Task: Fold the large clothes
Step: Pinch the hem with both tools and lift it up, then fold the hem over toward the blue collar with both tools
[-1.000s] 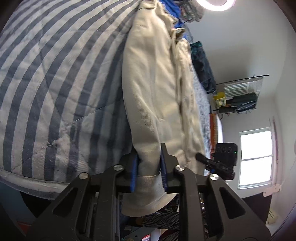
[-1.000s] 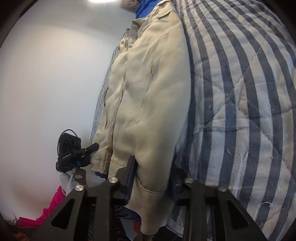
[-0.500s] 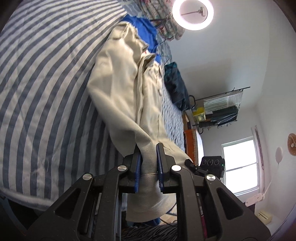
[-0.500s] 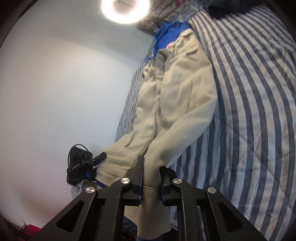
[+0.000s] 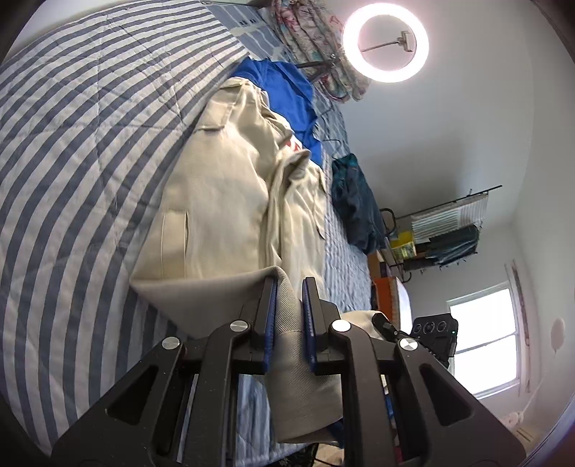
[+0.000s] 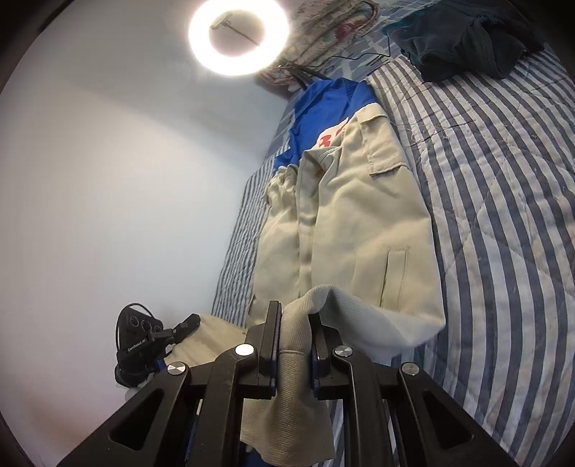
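The left tool [image 5: 289, 319] is gripping a ribbed cuff of the beige jacket [image 5: 222, 201], its blue-padded jaws pinching the cloth, which is hanging down past them toward 6 o'clock. The right tool [image 6: 295, 343] is clamping the other cuff in the same way, with the sleeve [image 6: 377, 316] running off toward 3 o'clock and bending back to the jacket's body. In each wrist view the other tool's camera unit is showing low at the side, at 4 o'clock in the left view [image 5: 433, 336] and at 8 o'clock in the right view [image 6: 138, 345]. The jacket is lying front-up on the striped quilt [image 5: 72, 151] of the bed, its collar pointing toward 12 o'clock. Beyond the collar a blue garment [image 6: 320, 107] is lying partly under the jacket. A dark teal bundle [image 5: 354, 201] is sitting farther along the bed at 2 o'clock in the left view. A ring light [image 6: 237, 34] is glowing at 12 o'clock, and a window [image 5: 483, 337] is shining at 4 o'clock.
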The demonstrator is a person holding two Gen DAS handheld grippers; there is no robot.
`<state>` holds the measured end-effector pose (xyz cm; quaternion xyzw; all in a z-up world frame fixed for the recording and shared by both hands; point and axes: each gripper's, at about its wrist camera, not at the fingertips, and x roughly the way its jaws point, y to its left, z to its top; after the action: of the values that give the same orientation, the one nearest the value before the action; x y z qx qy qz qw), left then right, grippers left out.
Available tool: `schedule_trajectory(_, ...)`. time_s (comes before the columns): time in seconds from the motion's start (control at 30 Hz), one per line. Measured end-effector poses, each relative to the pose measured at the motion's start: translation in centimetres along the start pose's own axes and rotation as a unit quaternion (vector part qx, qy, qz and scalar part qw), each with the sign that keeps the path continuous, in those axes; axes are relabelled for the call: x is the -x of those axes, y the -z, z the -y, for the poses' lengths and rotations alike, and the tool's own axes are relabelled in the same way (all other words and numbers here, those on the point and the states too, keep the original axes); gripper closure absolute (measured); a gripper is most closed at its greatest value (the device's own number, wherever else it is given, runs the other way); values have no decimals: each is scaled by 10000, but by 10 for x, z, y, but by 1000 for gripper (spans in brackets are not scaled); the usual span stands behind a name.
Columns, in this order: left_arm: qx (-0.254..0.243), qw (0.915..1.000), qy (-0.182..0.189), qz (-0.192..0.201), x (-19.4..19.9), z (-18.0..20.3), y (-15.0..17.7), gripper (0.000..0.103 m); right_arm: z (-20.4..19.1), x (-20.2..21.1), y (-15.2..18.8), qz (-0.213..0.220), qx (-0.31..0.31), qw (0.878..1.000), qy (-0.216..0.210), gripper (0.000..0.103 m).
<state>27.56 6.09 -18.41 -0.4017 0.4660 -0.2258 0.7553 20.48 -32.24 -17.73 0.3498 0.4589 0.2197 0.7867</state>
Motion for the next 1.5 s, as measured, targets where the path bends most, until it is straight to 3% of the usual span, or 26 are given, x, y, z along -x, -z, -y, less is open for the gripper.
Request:
schedule_trajectory(0.43,79,9986,-527,-57,-46,-21,-29,91,44,-51,-32,-226,-630,9976,168,92)
schedule_trajectory(0.53,-120,9974,-704,-55,-49,-16,-31,91,45,-54,-35,-265,-663,9974,86,85)
schedule_trajectory(0.6,-166,9972,-722,-55,-49,-14,-34,86,49,-50,-36,-182,-791,9967,-12,75)
schedule_trajectory(0.63,-147,9971,-741,-26,-47,-15,-35,81,52,-45,-38,-74,-885,9960,-27,62)
schedule_trajectory(0.67,-116,9972,-730,79,-44,-16,-37,69,56,-38,-40,29,-1004,9949,-86,45)
schedule_trajectory(0.7,-57,9972,-708,225,-38,-18,-40,57,62,-31,-42,126,-1159,9930,-162,38)
schedule_trajectory(0.73,20,9972,-664,338,-33,-20,-42,53,66,-24,-44,234,-1334,9904,-282,32)
schedule_trajectory(0.83,114,9975,-455,530,-17,-24,-53,52,72,-4,-51,447,-1472,9853,-737,33)
schedule_trajectory(0.93,-18,9967,-484,653,-3,-27,-57,52,64,12,-54,475,-975,9923,-593,37)
schedule_trajectory(1.1,-244,9981,-493,262,-5,-38,-46,52,66,17,-38,268,-539,9981,-160,49)
schedule_trajectory(1.27,-636,9949,-748,-226,-20,-41,-27,52,68,11,-23,-96,-54,9995,292,49)
schedule_trajectory(1.5,-1180,9853,-1151,-449,-48,-20,-14,52,28,-19,-14,-540,940,9910,780,48)
